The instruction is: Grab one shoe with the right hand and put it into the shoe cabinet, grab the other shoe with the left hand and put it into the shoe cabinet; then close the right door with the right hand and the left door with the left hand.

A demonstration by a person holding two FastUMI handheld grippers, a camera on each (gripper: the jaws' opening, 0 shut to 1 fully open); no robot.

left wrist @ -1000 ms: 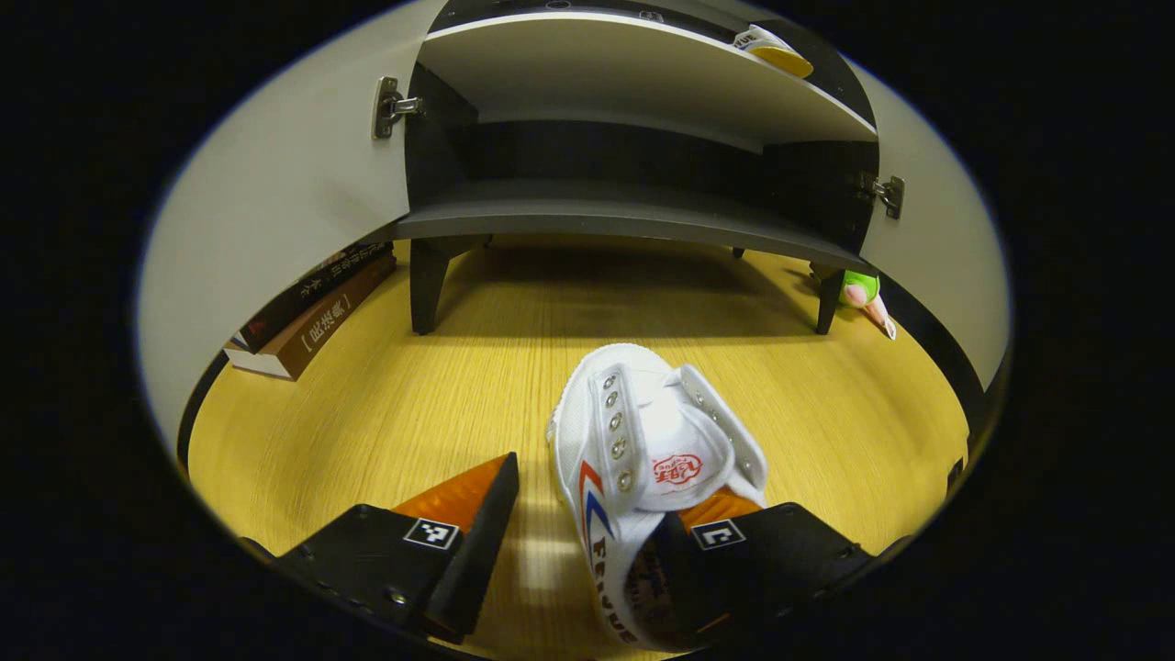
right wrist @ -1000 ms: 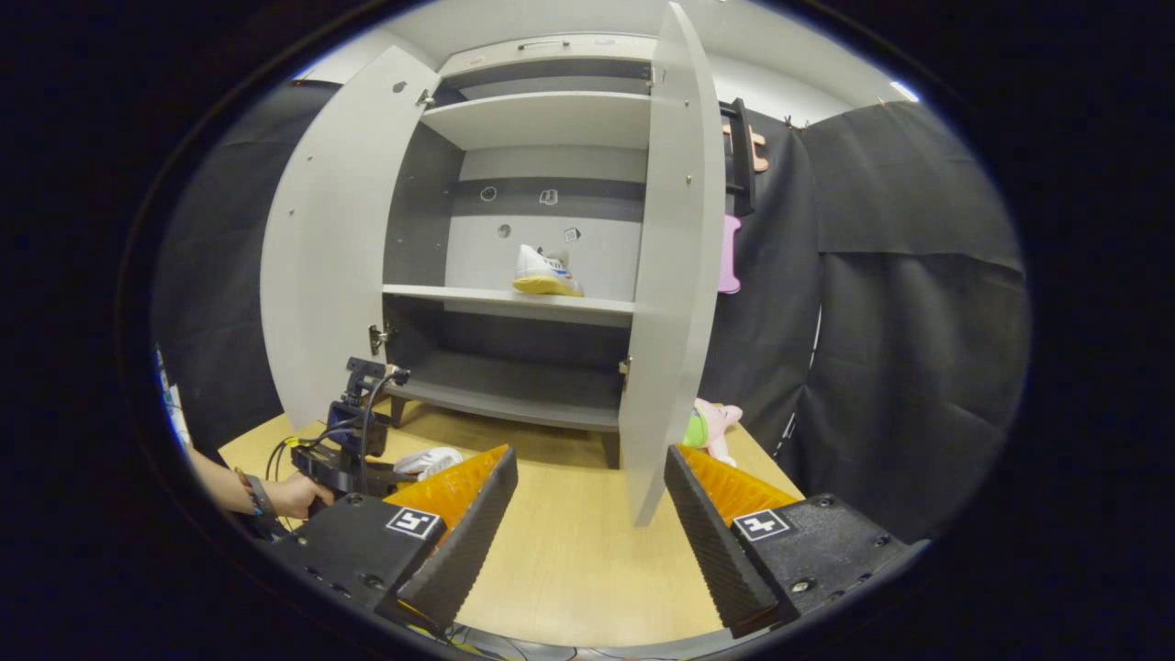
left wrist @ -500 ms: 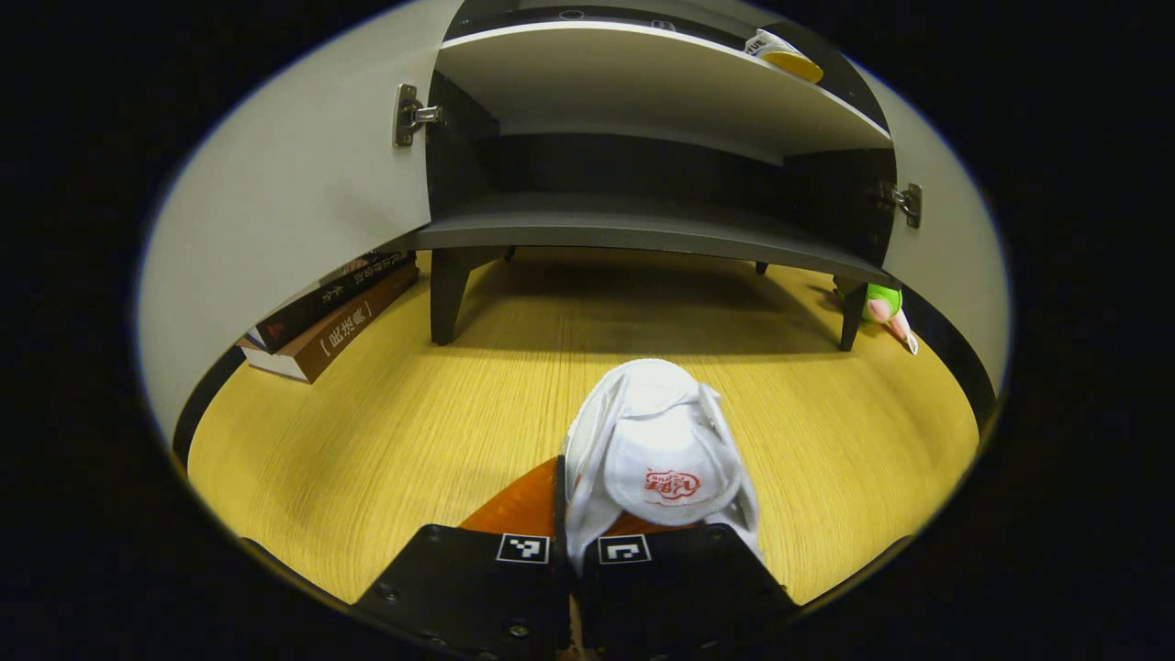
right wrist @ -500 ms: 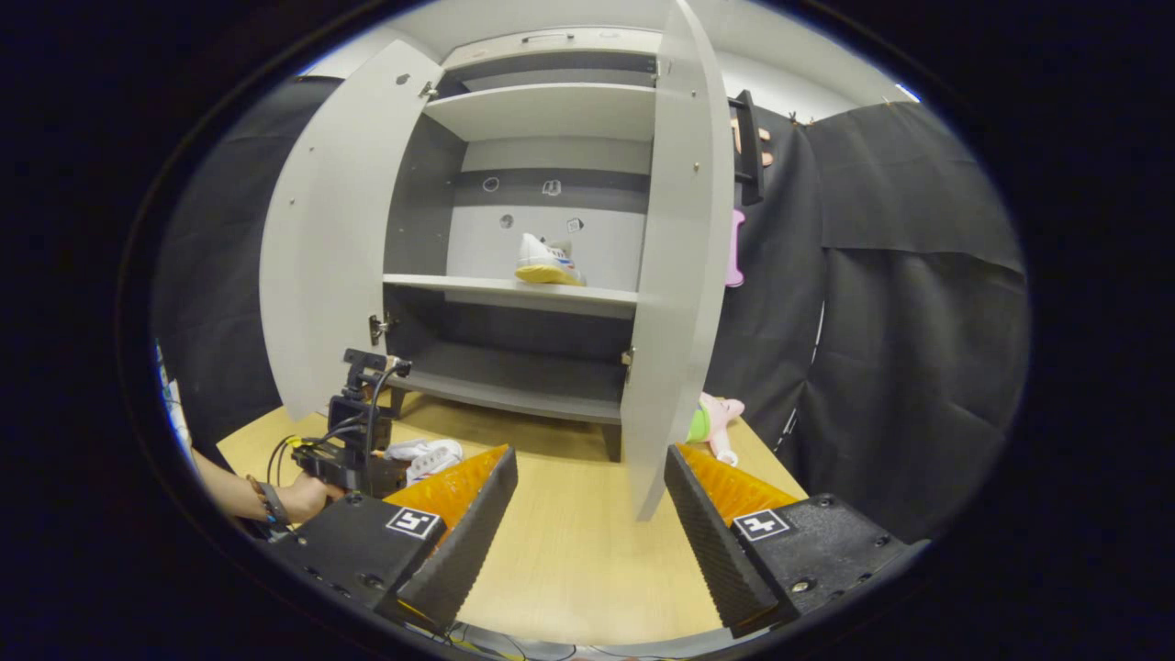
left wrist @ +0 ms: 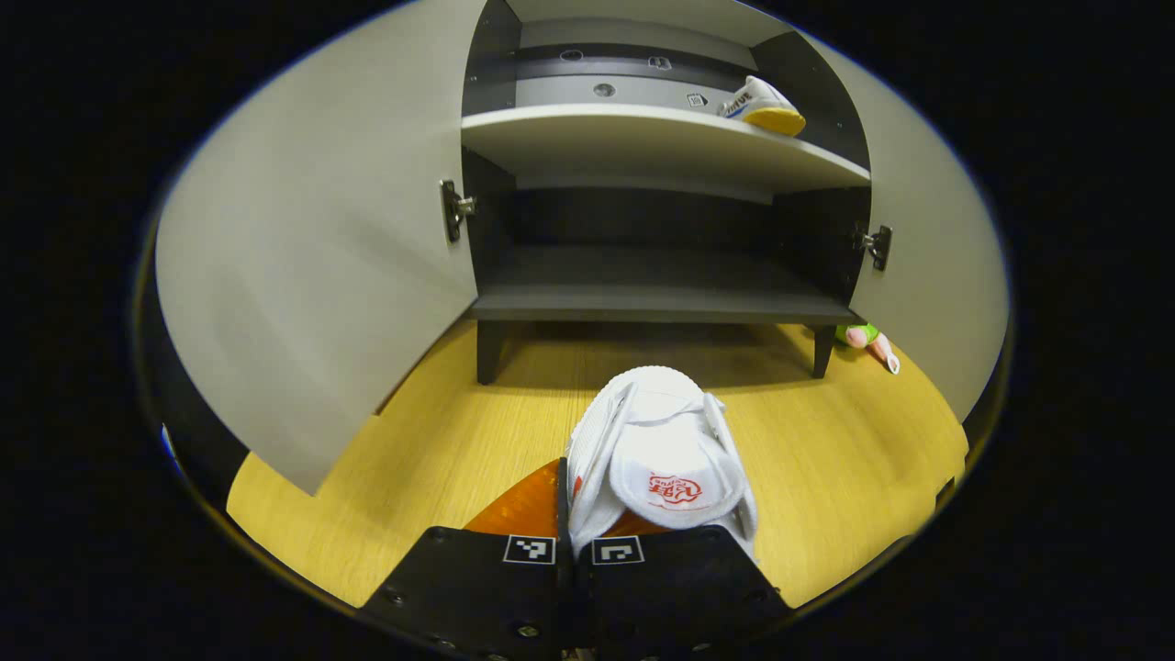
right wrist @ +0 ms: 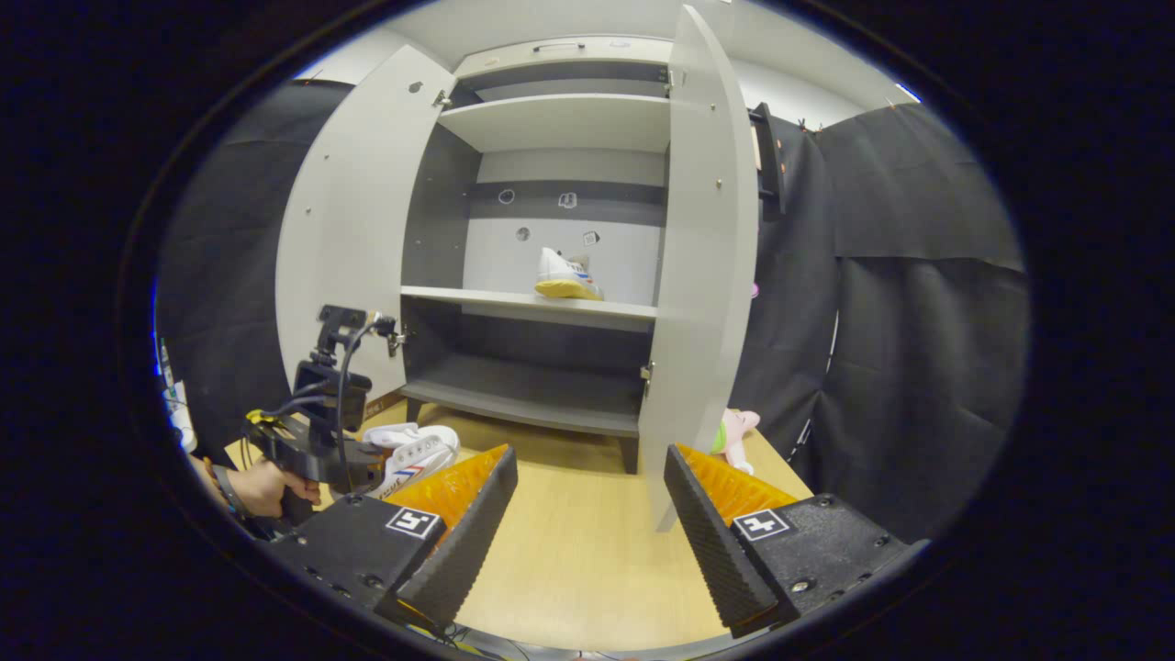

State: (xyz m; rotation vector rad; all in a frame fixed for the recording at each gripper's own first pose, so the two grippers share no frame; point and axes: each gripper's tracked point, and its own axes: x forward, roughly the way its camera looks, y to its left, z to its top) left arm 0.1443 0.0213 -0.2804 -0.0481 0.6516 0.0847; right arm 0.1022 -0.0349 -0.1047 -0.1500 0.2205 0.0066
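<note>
1 shoe point(left wrist: 760, 103) already on cabinet point(left wrist: 661, 294) middle shelf, 2nd shoe point(left wrist: 656, 459) clamped in left gripper point(left wrist: 574, 542) above table point(left wrist: 441, 441) w/ cabinet ahead, right gripper point(right wrist: 587, 514) spread wide & empty; left: place it, both doors.

The right gripper point(right wrist: 590, 514) is held with its two fingers wide apart above the near edge of the light wooden desk point(right wrist: 569, 560), nothing between them. Beyond it, a tall grey shoe cabinet point(right wrist: 551, 124) with a dark interior is seen with both doors swung open. A white sneaker with a yellow sole point(right wrist: 567, 275) is set on the middle shelf, toward the right side. At the desk's left edge, the left gripper point(right wrist: 367, 459) is held by a hand point(right wrist: 262, 487), and a second white sneaker with red and blue stripes point(right wrist: 413, 452) is gripped at its heel end, raised off the desk. A pink and green plush toy point(right wrist: 734, 431) lies behind the right door, near the desk's right edge.
</note>
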